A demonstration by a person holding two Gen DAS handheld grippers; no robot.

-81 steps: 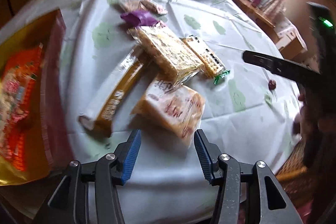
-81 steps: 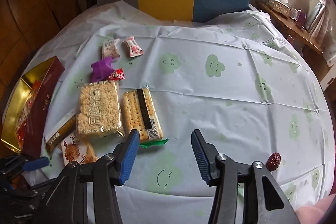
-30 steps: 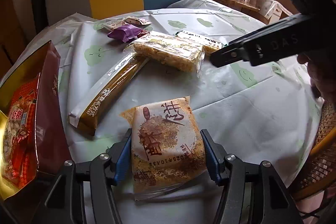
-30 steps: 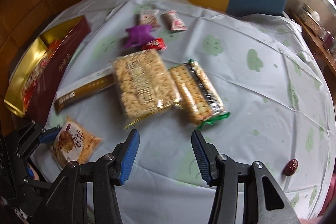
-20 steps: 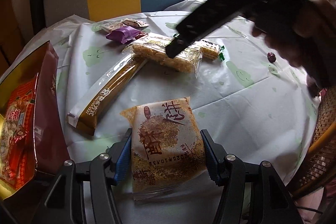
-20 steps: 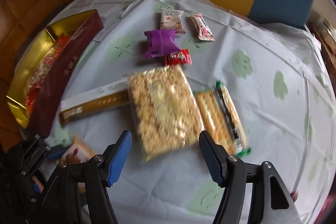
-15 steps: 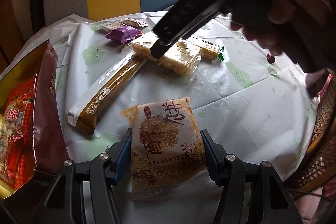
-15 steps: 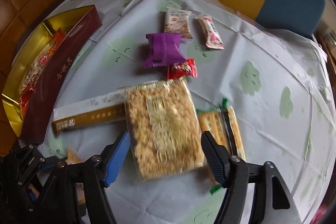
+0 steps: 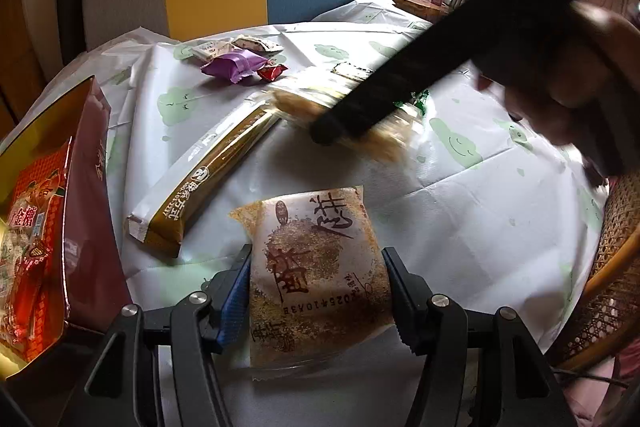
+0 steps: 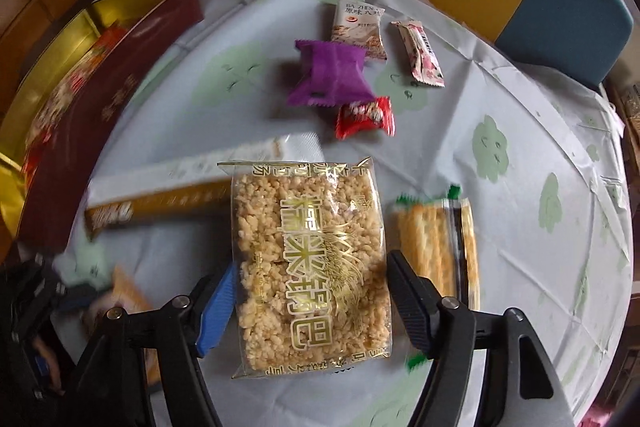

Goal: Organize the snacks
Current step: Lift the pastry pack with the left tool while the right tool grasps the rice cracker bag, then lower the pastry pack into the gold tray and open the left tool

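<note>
**Two snack packs bracketed on the round table**

Left gripper (image 9: pixel 318 291) set about a flat brown-speckled pastry packet (image 9: pixel 316 263), pads at both its sides, apparently gripping; packet near the table's near edge, printed with large dark brush characters and a reversed date code reading roughly "0250104". Right gripper (image 10: pixel 310 301) straddling a clear rice-crisp pack (image 10: pixel 310 267), jaws just widened, pads beside its edges, contact not certain. Pack: pale puffed-rice block under film, big gold characters down the middle, gold border lettering; lying toward the table's middle on the cloud-printed tablecloth (image 10: pixel 520 227).

Just right of it, a cracker sleeve (image 10: pixel 440 247) with green crimped ends and a dark stripe. To its left, touching the far left corner, a long white-and-gold bar pack (image 9: pixel 200 179), numerals "400-103-2237" legible. Farther back, grouped: purple wrapper (image 10: pixel 330 75), small red candy (image 10: pixel 366 117), white sachet (image 10: pixel 358 27) marked "BA ZHEN", pink-patterned stick (image 10: pixel 420 55). At the left edge, a maroon gift box (image 10: pixel 116 83) with gold lining, red packaging inside.
</note>
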